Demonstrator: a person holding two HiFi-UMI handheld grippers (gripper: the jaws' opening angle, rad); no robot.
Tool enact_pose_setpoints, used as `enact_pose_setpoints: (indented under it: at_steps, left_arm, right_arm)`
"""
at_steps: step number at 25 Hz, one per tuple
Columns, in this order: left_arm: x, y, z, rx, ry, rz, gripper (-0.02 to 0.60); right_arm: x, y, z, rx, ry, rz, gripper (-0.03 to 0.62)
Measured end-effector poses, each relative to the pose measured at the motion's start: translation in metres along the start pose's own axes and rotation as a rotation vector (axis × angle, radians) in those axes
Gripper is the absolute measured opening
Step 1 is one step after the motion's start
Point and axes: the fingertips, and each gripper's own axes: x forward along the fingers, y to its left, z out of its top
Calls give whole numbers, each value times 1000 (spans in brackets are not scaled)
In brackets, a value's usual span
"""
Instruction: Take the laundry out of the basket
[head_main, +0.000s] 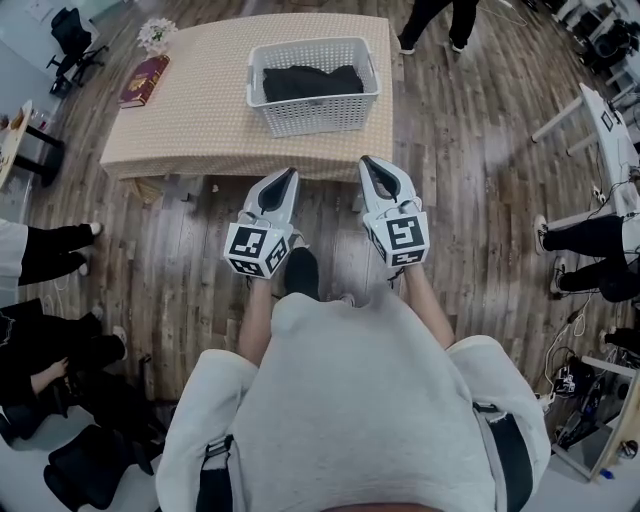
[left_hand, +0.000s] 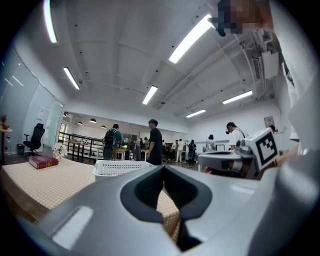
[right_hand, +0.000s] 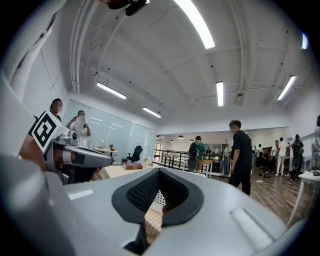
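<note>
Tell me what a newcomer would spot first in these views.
The white basket stands out on the checked table, with dark laundry inside it. Nearer the person, the left gripper and right gripper hang short of the table's edge, both shut and empty.

Wood-plank floor (head_main: 480, 150). Tabletop (head_main: 200, 120) under checked beige cloth, with red book (head_main: 144, 80) and white flowers (head_main: 157, 33) at far left corner. Black chair (head_main: 72, 35) beyond. White desk (head_main: 612, 130) at right. Strip lights (left_hand: 192, 37) across white ceiling (left_hand: 115, 45); glass wall (right_hand: 110, 132), dark railing (right_hand: 172, 159) far off.
</note>
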Motion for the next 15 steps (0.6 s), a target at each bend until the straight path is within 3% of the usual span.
enact_pose_setpoints:
  at_steps: [6,15]
  left_arm:
    - [41,36,-2,-19,-9,-14,6]
    - [105,135,22,-38,-31,-49,6]
  right_arm:
    - [45,-19,-5,-5,11,-14,-2]
    - [157,-37,10,-27,36,-53,-2]
